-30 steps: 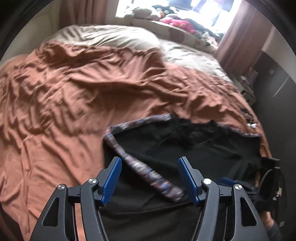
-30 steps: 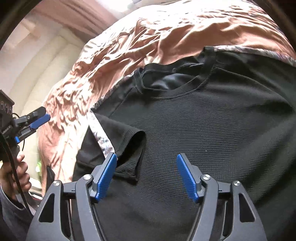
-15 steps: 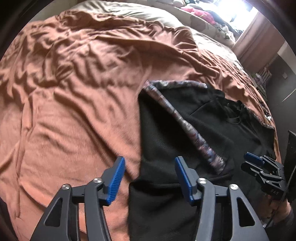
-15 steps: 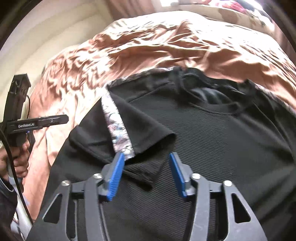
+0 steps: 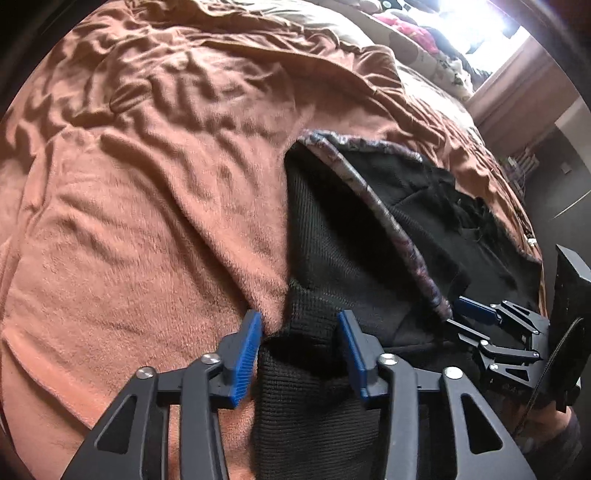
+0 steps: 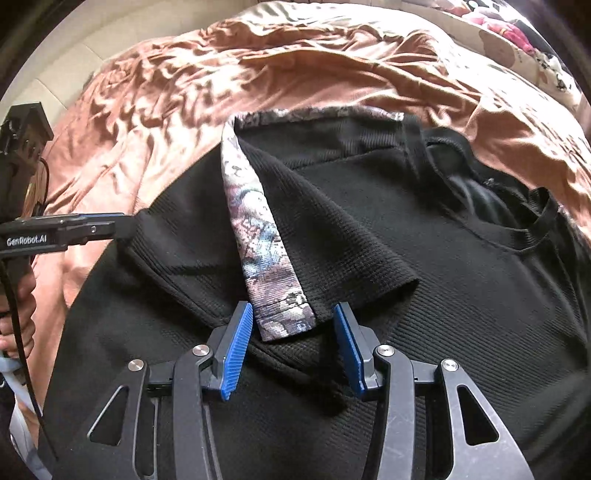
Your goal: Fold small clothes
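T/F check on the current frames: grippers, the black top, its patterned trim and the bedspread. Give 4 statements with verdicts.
1. The black top lies on a rust-brown bedspread. True.
2. The left gripper is shut flat on nothing. False: its jaws are apart, with a bunched edge of the top between them.
3. The right gripper straddles the end of the patterned trim. True.
4. The sleeve is spread out to the side. False: it is folded in over the body.

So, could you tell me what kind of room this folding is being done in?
Most likely a bedroom. The black T-shirt lies spread on a bed covered with a rumpled rust-brown blanket. At its far end a patterned duvet and piled clothes sit beside a bright window with a curtain.
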{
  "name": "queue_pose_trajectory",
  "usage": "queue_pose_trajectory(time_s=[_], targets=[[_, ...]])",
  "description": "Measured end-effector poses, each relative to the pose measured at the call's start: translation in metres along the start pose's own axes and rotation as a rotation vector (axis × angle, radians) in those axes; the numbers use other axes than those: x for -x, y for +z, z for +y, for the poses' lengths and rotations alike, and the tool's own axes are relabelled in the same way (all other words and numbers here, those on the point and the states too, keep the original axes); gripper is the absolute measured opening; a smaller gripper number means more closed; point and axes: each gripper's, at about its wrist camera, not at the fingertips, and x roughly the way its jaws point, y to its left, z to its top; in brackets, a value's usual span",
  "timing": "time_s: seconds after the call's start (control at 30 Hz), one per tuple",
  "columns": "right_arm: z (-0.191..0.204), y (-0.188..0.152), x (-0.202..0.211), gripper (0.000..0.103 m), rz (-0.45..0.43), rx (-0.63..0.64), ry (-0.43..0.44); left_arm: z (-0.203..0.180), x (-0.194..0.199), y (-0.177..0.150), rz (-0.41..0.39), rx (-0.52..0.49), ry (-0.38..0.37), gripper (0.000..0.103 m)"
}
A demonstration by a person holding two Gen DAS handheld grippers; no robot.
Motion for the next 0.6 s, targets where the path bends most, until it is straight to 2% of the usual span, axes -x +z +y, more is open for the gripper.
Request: queue_pose_trajectory(time_s=[0.1,0.13,0.17,0.23,0.27,0.47,0.6], targets=[[0.007,0.002,-0.007,0.044,0.007,0.041,-0.025,0.006,-0.005,-0.003,0.017,0.016,0.006,0.02],[0.008,0.004,-0.008,0.042,0.008,0.041,-0.029,0.008,-0.006,-0.006,0.018,0.017,0.005,0.018],[0.006,0.007,-0.008,0.036,0.002,0.029,-0.028,0.009,-0.006,-0.006,0.015,0.017,0.005,0.014],[0.001,0.012,-0.004,0.008,-0.007,0.003,0.003,0.011,-0.003,-0.007,0.007,0.019,0.012,0.012],[-0.002,0.015,-0.001,0.005,-0.017,-0.007,0.01,0.012,-0.001,-0.007,0.003,0.021,0.017,0.011],[-0.03,0.031,0.03,0.003,-0.114,-0.073,0.01,0.019,0.001,-0.006,-0.002,0.024,0.02,0.011],[-0.053,0.039,0.036,0.003,-0.131,-0.14,0.01,0.017,-0.001,-0.006,-0.003,0.016,0.025,0.011]])
